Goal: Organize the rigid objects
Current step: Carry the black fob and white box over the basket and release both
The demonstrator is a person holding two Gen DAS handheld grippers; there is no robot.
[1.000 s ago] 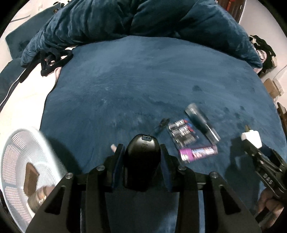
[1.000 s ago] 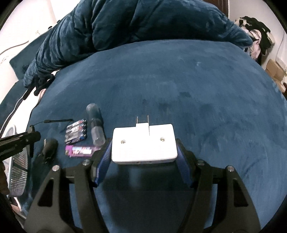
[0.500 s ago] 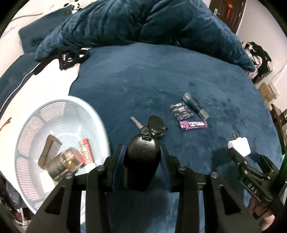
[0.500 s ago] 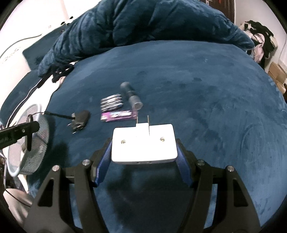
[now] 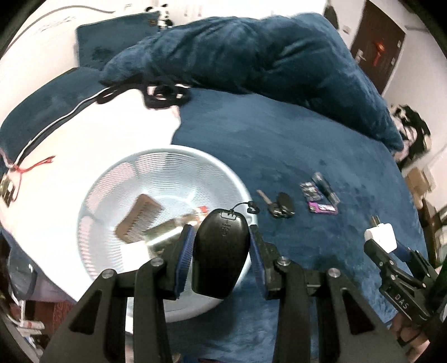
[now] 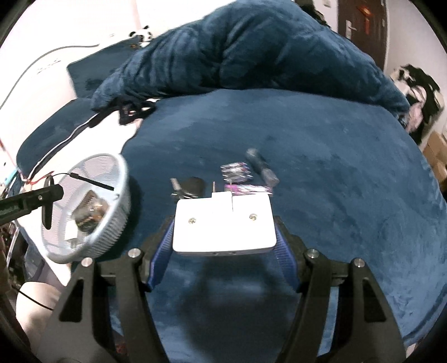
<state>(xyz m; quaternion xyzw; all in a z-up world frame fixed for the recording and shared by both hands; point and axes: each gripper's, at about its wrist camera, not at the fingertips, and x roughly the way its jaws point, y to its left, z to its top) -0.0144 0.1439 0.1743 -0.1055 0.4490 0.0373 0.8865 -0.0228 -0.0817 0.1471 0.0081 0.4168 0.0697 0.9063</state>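
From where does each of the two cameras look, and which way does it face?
Left wrist: above the left gripper, down at the white basket; it holds a black key fob.
Right wrist: above the right gripper, toward the bed; it holds a white plug adapter.
Both share basket, car key, batteries.

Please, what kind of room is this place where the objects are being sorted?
Most likely a bedroom. The work surface is a bed covered by a blue plush blanket, with a rumpled duvet heaped at the far side, a door behind it and a small panda toy beside it.
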